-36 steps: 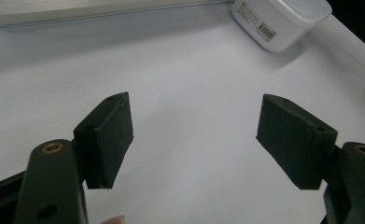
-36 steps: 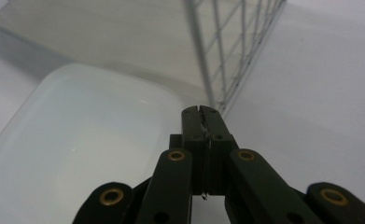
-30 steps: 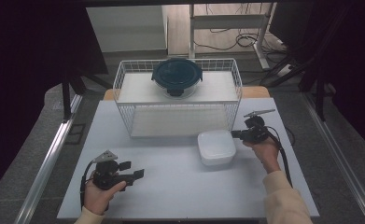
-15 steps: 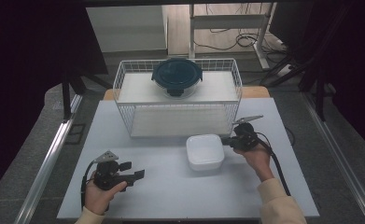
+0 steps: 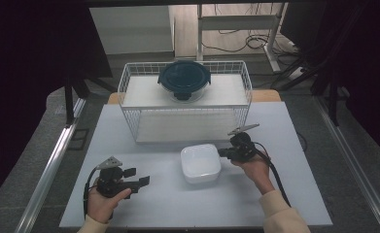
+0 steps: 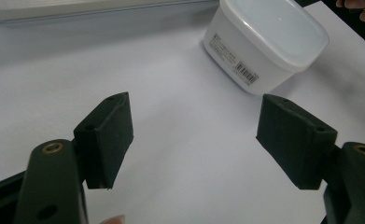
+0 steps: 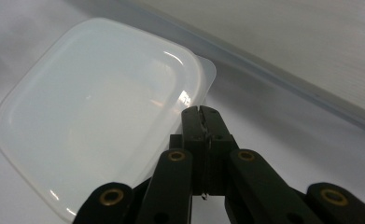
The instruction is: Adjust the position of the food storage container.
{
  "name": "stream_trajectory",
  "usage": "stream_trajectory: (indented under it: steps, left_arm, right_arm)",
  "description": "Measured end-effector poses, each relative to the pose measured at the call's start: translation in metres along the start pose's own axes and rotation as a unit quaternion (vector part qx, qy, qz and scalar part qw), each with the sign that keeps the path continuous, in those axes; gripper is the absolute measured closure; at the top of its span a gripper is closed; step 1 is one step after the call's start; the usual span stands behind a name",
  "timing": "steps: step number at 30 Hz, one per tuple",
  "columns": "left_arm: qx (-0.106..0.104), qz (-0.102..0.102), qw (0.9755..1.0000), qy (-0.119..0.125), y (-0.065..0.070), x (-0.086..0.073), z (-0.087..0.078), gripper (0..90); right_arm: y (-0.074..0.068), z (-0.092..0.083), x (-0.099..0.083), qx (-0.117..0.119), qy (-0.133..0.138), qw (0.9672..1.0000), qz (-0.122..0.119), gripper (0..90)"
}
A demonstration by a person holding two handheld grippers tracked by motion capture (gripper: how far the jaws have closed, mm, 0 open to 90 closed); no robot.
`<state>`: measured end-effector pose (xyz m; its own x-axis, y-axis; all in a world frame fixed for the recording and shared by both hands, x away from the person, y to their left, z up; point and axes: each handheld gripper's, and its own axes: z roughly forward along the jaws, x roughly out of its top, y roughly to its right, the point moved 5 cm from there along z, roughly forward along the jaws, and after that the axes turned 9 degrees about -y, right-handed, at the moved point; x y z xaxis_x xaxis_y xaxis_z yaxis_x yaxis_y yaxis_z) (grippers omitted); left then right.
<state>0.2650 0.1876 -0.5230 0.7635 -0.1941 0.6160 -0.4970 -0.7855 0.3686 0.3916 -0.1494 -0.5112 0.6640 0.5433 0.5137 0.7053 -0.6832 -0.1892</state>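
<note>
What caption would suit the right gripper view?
Shut claw at the rim of a lidded white plastic container on the white table.

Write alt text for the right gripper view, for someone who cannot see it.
The right gripper, its two black jaws closed together, presses its tip against the rim of a white plastic container with a translucent lid, which sits on a white table. A small tab sticks out from the lid's corner just beyond the jaws, and a pale wall crosses the upper right.

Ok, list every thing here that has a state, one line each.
White square plastic container: lidded, upright on the table, its edge at the right gripper's tips.
Dark blue round lidded container: closed, on the white wire basket.
Left gripper: fingers open, nothing held.
Right gripper: fingers shut.
</note>
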Motion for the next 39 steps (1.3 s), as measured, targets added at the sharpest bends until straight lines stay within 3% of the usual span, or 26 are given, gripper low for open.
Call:
stream_trajectory:
  steps: [11,23,30,36,39]
  left_arm:
    - [0.002,0.000,1.0000,0.000,-0.001,0.000,0.000,26.4]
    - [0.004,0.000,1.0000,0.000,-0.002,0.000,0.000,26.4]
    - [0.001,0.000,1.0000,-0.001,-0.001,0.000,0.001,26.4]
    - [0.001,-0.001,1.0000,-0.001,-0.002,-0.001,0.001,26.4]
    - [0.000,-0.001,1.0000,-0.002,-0.002,-0.001,0.002,26.4]
  right_arm:
    - [-0.021,0.005,-0.001,0.021,-0.010,0.9997,-0.006,89.2]
    - [-0.023,-0.003,0.032,0.008,0.021,0.9997,-0.013,89.2]
    - [-0.021,0.014,0.055,-0.020,0.004,0.9994,-0.026,89.2]
    - [-0.017,0.026,0.063,-0.042,-0.008,0.9979,-0.049,89.2]
    - [-0.016,0.030,0.062,-0.040,-0.015,0.9976,-0.055,89.2]
